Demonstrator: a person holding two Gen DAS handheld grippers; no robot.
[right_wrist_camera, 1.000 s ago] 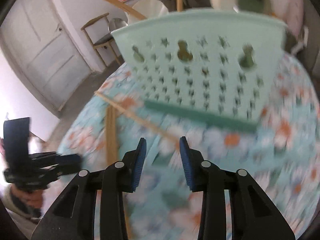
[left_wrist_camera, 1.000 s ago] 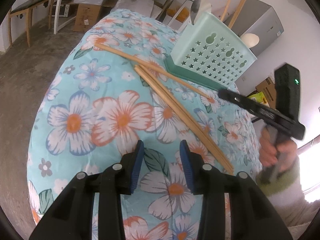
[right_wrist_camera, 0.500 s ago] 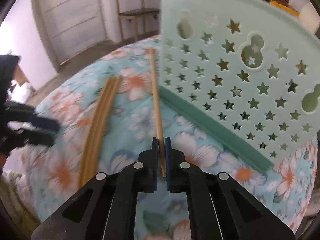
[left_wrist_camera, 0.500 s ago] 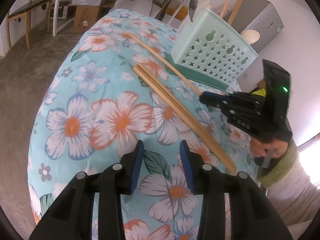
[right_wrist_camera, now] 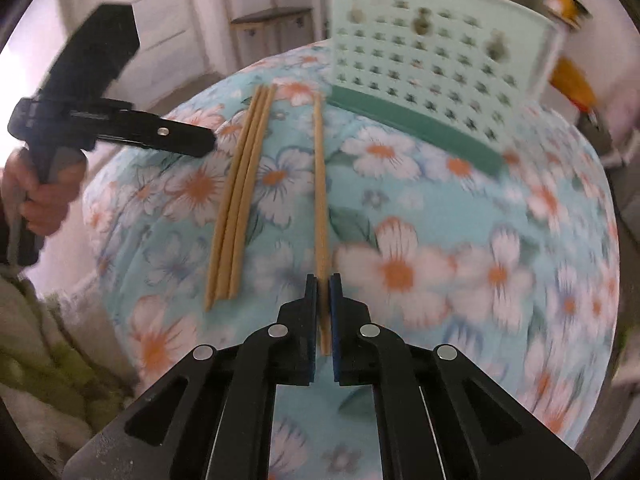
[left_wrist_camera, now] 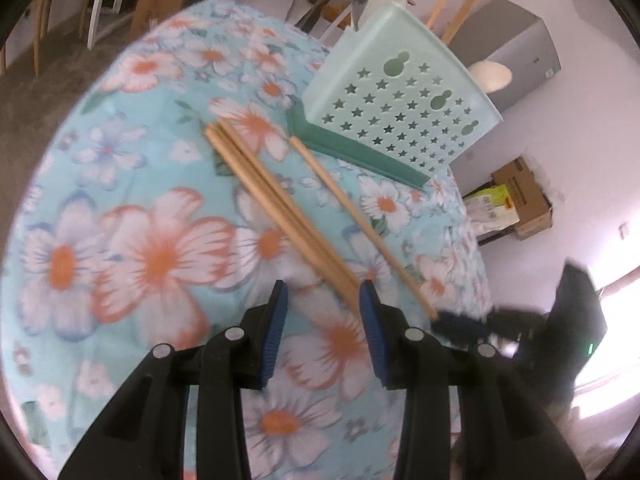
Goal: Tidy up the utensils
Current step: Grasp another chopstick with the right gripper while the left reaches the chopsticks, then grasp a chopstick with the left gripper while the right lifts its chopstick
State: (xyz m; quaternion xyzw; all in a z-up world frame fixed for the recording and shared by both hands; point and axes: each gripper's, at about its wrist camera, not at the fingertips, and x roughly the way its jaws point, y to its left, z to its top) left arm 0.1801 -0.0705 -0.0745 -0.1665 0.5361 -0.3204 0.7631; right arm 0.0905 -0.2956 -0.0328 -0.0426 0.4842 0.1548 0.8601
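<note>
Three wooden chopsticks lie bundled (left_wrist_camera: 276, 200) (right_wrist_camera: 240, 200) on the floral tablecloth (left_wrist_camera: 140, 240). A single chopstick (left_wrist_camera: 360, 220) (right_wrist_camera: 320, 184) lies beside them, its far tip near the mint star-holed utensil holder (left_wrist_camera: 400, 96) (right_wrist_camera: 432, 60). My right gripper (right_wrist_camera: 322, 280) (left_wrist_camera: 460, 324) has that chopstick's near end between its pads; the jaws are opening slightly while the stick fills the narrow gap. Just above the bundle's near end my left gripper (left_wrist_camera: 322, 300) (right_wrist_camera: 208, 142) stands open, with nothing gripped.
The holder stands upright at the table's far side with utensils sticking out of its top. A person's hand (right_wrist_camera: 44, 200) grips the left tool. Chairs, boxes (left_wrist_camera: 520, 200) and a grey cabinet (left_wrist_camera: 512, 52) surround the table.
The right gripper shut on the single chopstick's near end and dragged it back from the holder toward the table's near edge. My left gripper shifted toward the bundle.
</note>
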